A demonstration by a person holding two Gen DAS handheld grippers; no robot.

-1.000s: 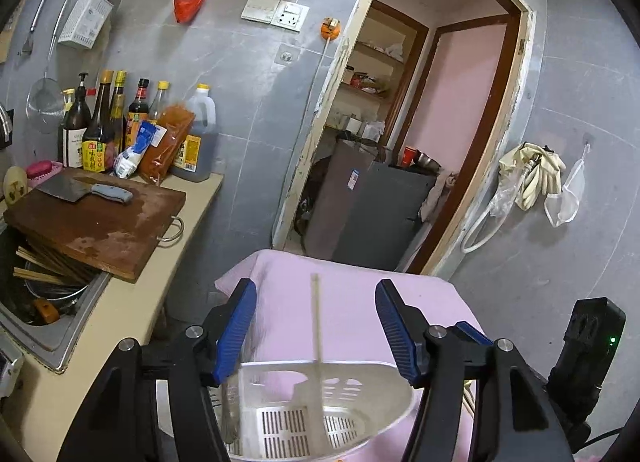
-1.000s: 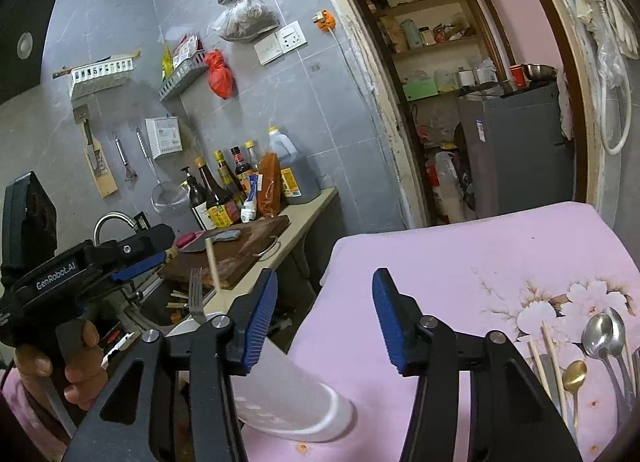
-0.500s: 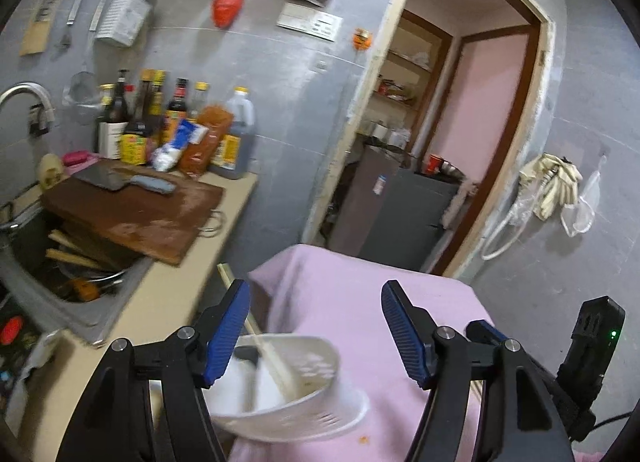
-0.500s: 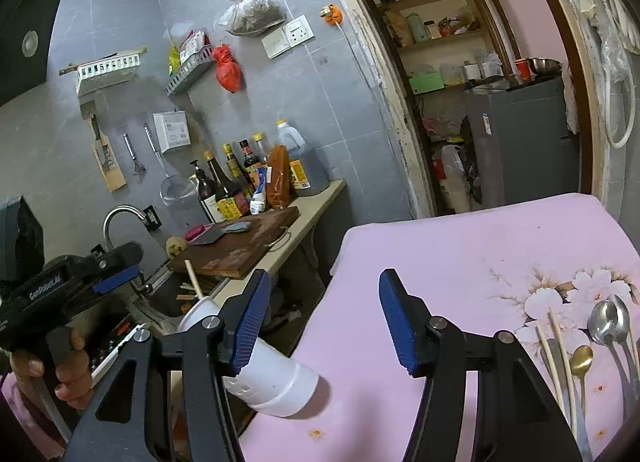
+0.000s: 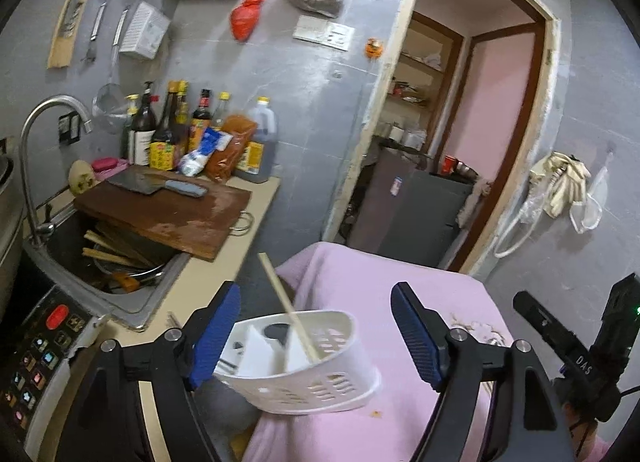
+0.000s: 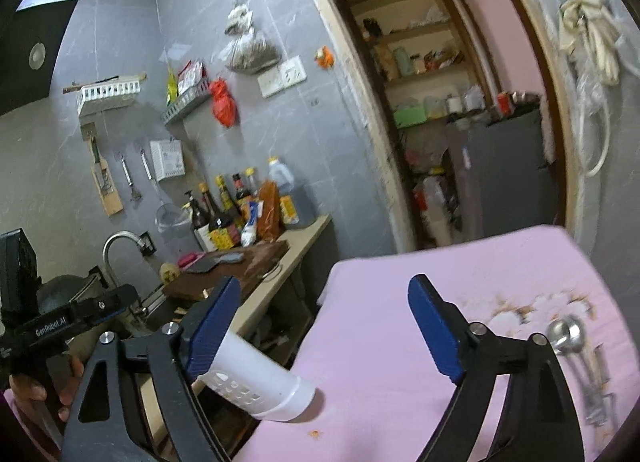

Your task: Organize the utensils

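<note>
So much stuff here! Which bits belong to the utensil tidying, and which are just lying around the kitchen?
Part of the job:
white utensil basket, tipped over on the pink tablecloth
chopstick in the basket
spoons on the cloth

Just lying about:
cleaver on the cutting board
sauce bottles
tap

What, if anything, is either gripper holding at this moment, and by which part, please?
Nothing is held: the left gripper and right gripper are opening, and the tilted white utensil basket lies free of their pads.
</note>
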